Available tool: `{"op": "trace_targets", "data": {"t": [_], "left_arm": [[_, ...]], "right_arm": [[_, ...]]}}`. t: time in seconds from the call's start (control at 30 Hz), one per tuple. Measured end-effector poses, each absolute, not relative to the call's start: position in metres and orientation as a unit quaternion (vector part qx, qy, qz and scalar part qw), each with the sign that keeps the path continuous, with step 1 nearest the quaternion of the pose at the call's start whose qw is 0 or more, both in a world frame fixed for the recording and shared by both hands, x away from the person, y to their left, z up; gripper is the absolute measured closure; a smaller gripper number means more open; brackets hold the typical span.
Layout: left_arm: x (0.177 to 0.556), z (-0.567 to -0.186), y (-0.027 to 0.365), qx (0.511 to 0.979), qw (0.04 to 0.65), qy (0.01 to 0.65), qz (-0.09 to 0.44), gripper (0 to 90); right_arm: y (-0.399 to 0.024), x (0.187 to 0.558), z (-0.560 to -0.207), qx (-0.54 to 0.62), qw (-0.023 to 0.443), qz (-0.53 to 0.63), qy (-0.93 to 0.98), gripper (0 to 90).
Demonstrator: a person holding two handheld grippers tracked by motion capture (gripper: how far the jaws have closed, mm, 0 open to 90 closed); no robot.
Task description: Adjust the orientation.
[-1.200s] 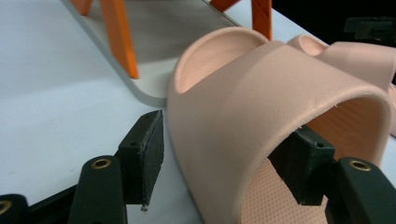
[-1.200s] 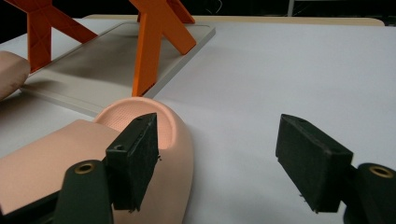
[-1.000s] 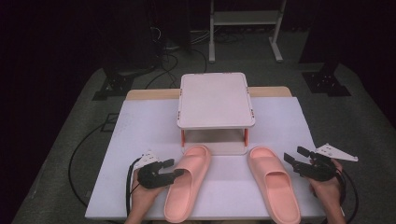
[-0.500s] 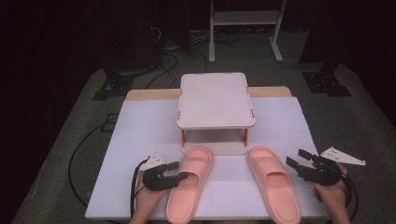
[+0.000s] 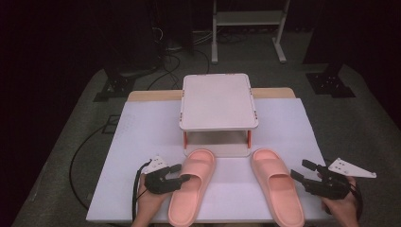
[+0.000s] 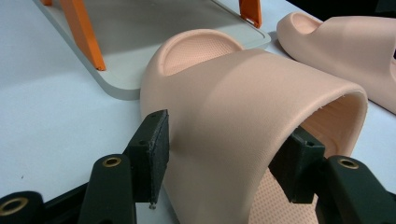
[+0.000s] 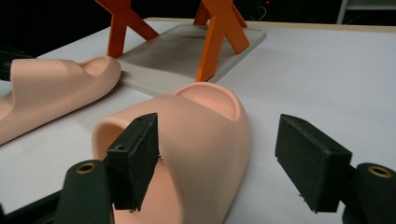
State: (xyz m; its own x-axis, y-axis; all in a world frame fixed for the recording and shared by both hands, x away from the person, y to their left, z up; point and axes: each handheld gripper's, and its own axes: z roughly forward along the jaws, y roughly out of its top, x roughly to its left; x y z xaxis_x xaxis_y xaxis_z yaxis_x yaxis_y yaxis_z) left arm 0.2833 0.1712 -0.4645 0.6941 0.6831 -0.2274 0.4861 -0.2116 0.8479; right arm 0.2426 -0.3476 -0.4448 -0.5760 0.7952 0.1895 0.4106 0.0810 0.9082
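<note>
Black left claw (image 6: 224, 172) apparently astride left slipper's (image 6: 243, 107) strap, wide.

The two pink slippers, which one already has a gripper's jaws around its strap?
The left slipper: the left gripper straddles its strap, a jaw on each side. The right gripper is open beside the right slipper.
</note>
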Motion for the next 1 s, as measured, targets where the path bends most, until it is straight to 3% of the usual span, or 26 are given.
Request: {"op": "trace_targets", "data": {"t": [0.43, 1.0], "left_arm": [[0.282, -0.465, 0.172, 0.771, 0.502, 0.380, 0.100, 44.3], [0.280, -0.464, 0.174, 0.766, 0.505, 0.383, 0.105, 51.1]], "right_arm": [[-0.334, 0.238, -0.454, 0.404, 0.174, 0.504, 0.744, 32.2], [-0.316, 0.255, -0.464, 0.416, 0.191, 0.449, 0.767, 55.4]]}}
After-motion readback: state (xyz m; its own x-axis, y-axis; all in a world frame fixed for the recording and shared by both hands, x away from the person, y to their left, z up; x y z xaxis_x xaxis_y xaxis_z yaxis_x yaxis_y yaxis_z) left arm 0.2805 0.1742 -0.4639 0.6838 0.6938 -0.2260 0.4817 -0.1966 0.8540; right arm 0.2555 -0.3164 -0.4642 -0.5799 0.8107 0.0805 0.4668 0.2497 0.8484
